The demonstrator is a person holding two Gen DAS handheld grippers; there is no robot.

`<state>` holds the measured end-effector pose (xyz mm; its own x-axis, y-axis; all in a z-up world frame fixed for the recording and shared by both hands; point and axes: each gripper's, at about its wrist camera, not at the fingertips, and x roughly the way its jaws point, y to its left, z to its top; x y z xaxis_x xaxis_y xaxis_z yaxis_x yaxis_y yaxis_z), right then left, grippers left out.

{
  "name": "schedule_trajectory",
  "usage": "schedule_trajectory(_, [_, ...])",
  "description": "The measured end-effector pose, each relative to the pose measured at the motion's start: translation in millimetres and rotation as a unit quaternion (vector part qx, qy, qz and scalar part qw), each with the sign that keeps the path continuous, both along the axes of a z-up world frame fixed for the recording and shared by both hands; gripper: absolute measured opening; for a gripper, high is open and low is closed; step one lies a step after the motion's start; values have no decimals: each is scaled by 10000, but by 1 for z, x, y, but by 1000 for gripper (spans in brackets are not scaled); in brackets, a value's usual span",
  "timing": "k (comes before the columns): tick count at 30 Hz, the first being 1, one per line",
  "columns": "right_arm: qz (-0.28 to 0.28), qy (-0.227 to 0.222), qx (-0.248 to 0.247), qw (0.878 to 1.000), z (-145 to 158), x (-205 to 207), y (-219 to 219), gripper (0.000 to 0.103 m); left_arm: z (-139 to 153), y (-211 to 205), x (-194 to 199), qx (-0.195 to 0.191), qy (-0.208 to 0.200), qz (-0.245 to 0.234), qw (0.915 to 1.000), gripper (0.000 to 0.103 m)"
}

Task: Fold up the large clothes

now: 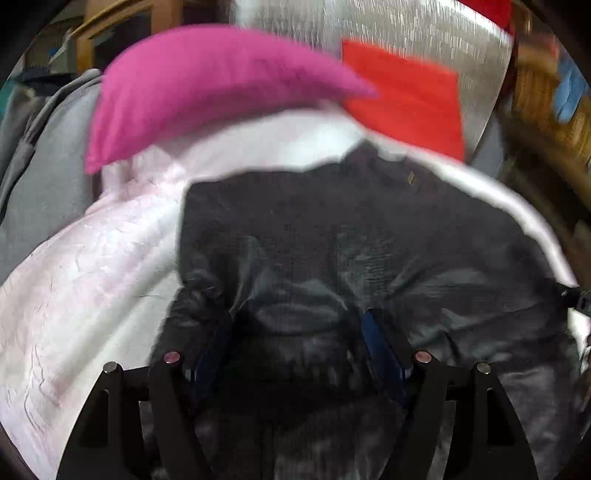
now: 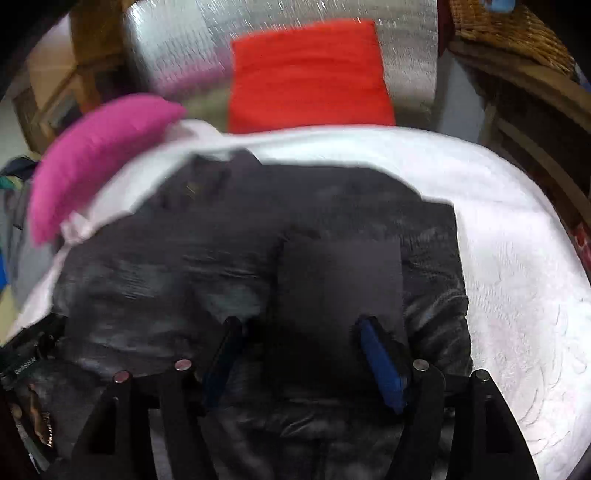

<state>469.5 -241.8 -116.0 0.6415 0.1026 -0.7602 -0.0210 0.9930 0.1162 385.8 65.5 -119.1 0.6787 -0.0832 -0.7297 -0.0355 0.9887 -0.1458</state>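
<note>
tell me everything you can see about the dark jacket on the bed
The dark jacket is a large black or charcoal garment with a slightly shiny, wrinkled fabric. It lies spread on the white bedcover, collar end toward the pink pillow and red pillow. In the right wrist view a flat panel of it looks folded over its body. Both pictures are blurred. The left gripper and right gripper stand open over it.

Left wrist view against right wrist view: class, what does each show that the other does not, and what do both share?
Only the left wrist view: grey cloth heaped left of the bed. Only the right wrist view: a wicker basket on shelving at upper right. Both: the dark jacket on the white sheet, the pink pillow, the red pillow, and open jaws over the jacket.
</note>
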Motion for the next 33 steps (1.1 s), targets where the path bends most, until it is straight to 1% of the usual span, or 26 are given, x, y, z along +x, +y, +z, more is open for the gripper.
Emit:
schedule_trajectory(1, [47,-213,18,9998,10,-10,2,71,7,10,-13,-141,-203,169,9996,75])
schedule_trajectory(2, [95,-327,22,9994,14,-16,5,76,11,19,-23,-289,-310,276,9987,77])
schedule_trajectory(3, [179,-397,22,9990,15,-21,8,79,10,28,-28,-420,-336,388,9978,77])
schedule_trajectory(4, [185,-337,-15,9993,11,-22,10,82,5,37,-29,-581,-244,534,9966,77])
schedule_trajectory(5, [148,-113,-84,9998,0,-20,7,82,-8,49,-25,-827,135,688,9941,77])
schedule_trajectory(6, [106,385,-43,9992,-21,-9,5,82,-32,59,-14,-1114,858,722,9874,75])
schedule_trajectory(7, [104,419,44,9991,-26,-9,-1,82,-28,63,-18,-1087,617,718,9896,75])
schedule_trajectory(8, [38,202,88,9997,-19,-14,-1,82,-23,63,-21,-983,527,728,9911,75])
schedule_trajectory(9, [9,134,165,9998,-12,-17,0,82,-14,64,-26,-994,487,700,9914,75])
schedule_trajectory(10, [74,48,305,9995,-4,-23,1,82,-6,67,-31,-1210,350,595,9903,76])
schedule_trajectory(11, [158,-99,334,9993,5,-30,3,82,-3,69,-34,-1280,287,577,9897,76])
schedule_trajectory(13, [123,-246,251,9993,17,-41,3,82,5,72,-41,-1269,198,679,9894,76])
schedule_trajectory(15, [126,-209,384,9990,22,-53,-2,82,9,80,-46,-1321,176,722,9884,76])
schedule_trajectory(17, [-19,-155,333,9993,22,-57,-11,82,7,84,-47,-1365,212,764,9875,77])
schedule_trajectory(19, [-150,-148,375,9991,19,-53,-23,82,2,90,-40,-1441,272,849,9855,77])
schedule_trajectory(22, [-210,-231,519,9982,21,-51,-30,82,-2,99,-15,-1694,385,910,9806,77])
schedule_trajectory(25, [35,-334,628,9975,25,-48,-18,82,-2,106,13,-1820,420,855,9787,77])
schedule_trajectory(27, [303,-345,726,9963,25,-43,0,82,-10,111,40,-1987,626,694,9756,76])
schedule_trajectory(29, [636,-444,625,9950,25,-40,23,82,-22,117,66,-2141,913,617,9706,75])
schedule_trajectory(30, [824,-476,524,9941,23,-36,39,82,-27,118,74,-2160,998,617,9693,74])
schedule_trajectory(31, [884,-462,450,9940,20,-35,47,82,-30,117,79,-2140,1062,599,9692,62])
schedule_trajectory(32, [919,-396,336,9944,14,-28,56,82,-32,117,86,-2068,1103,564,9705,45])
schedule_trajectory(33, [905,-207,161,9956,1,-18,63,82,-30,115,92,-1968,1063,473,9735,34])
